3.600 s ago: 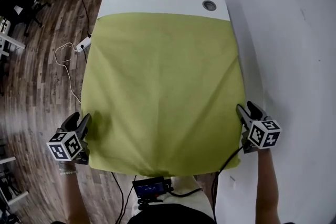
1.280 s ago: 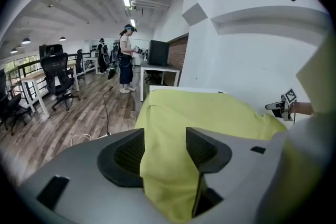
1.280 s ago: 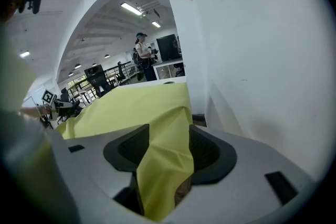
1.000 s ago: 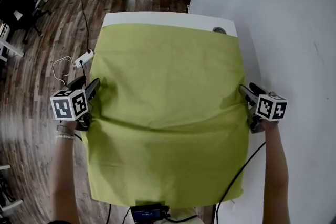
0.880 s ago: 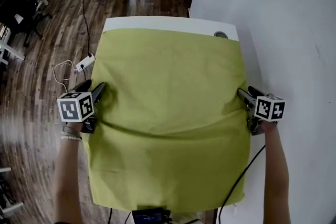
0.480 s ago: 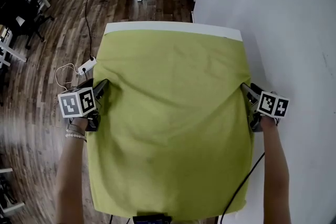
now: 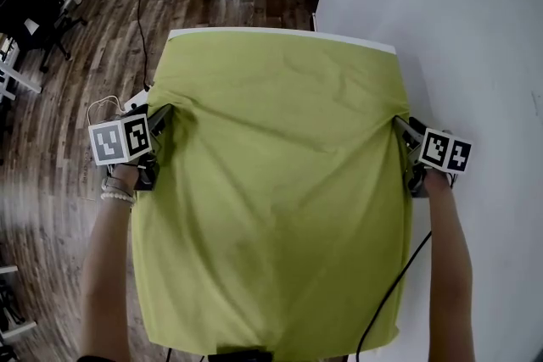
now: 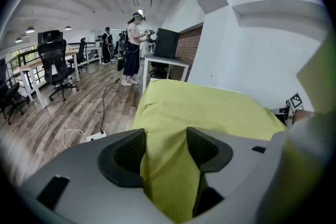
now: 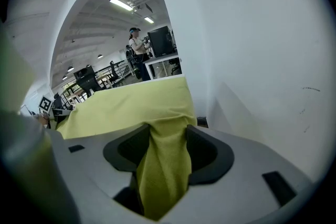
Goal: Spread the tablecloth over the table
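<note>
One yellow-green tablecloth [image 7: 271, 199] lies over the one table [image 7: 284, 33] and covers nearly all of it. Only a thin white strip of tabletop shows along the far edge. The cloth hangs over the left, right and near edges, and creases run in from both sides toward the places where it is held.

Two tools are at work, one on each side edge, both toward the far part of the table. The left tool [image 7: 161, 116] is clenched on the cloth's left edge; in the left gripper view a bunched fold of fabric fills the gap between its two dark pads. The right tool [image 7: 399, 125] is clamped on the right edge in the same way, with a gathered fold pinched between its pads. Each tool carries one marker cube, the left [image 7: 120, 140] and the right [image 7: 445, 153].

A white wall [image 7: 475, 30] runs just beside the table's right side, close to the right tool. A black cable [image 7: 390, 292] trails from the right arm down past the near right corner of the cloth. On the wood floor [image 7: 68, 140] to the left lie a white power strip [image 7: 136, 100] and a loop of white cord [image 7: 97, 108], near the left tool. Farther off stand a white desk [image 8: 165, 63], a black office chair [image 8: 55, 68] and one person [image 8: 131, 50].
</note>
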The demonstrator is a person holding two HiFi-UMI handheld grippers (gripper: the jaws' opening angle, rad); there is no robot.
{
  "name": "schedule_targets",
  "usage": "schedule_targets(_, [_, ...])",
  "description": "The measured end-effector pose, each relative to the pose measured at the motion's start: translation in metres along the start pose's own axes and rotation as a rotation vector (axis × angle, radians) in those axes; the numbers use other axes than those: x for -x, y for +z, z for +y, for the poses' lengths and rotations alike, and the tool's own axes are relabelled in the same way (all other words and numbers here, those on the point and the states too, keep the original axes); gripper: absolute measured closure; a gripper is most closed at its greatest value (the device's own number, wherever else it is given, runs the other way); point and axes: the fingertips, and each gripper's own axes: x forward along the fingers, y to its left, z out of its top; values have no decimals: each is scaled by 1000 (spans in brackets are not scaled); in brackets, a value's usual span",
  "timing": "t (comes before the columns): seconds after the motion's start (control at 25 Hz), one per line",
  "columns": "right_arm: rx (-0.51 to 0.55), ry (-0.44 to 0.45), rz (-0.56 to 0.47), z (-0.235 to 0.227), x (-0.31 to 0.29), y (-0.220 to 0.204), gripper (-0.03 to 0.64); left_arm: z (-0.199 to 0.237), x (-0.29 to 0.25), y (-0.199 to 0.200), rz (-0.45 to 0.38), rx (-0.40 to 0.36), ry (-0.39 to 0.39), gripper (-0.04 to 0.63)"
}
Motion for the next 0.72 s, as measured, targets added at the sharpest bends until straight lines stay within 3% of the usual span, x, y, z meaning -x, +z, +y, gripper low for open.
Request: schedule_targets(0.72, [93,-107,-30,-7,-52,56,383,16,-47,46,-44,22,6,322])
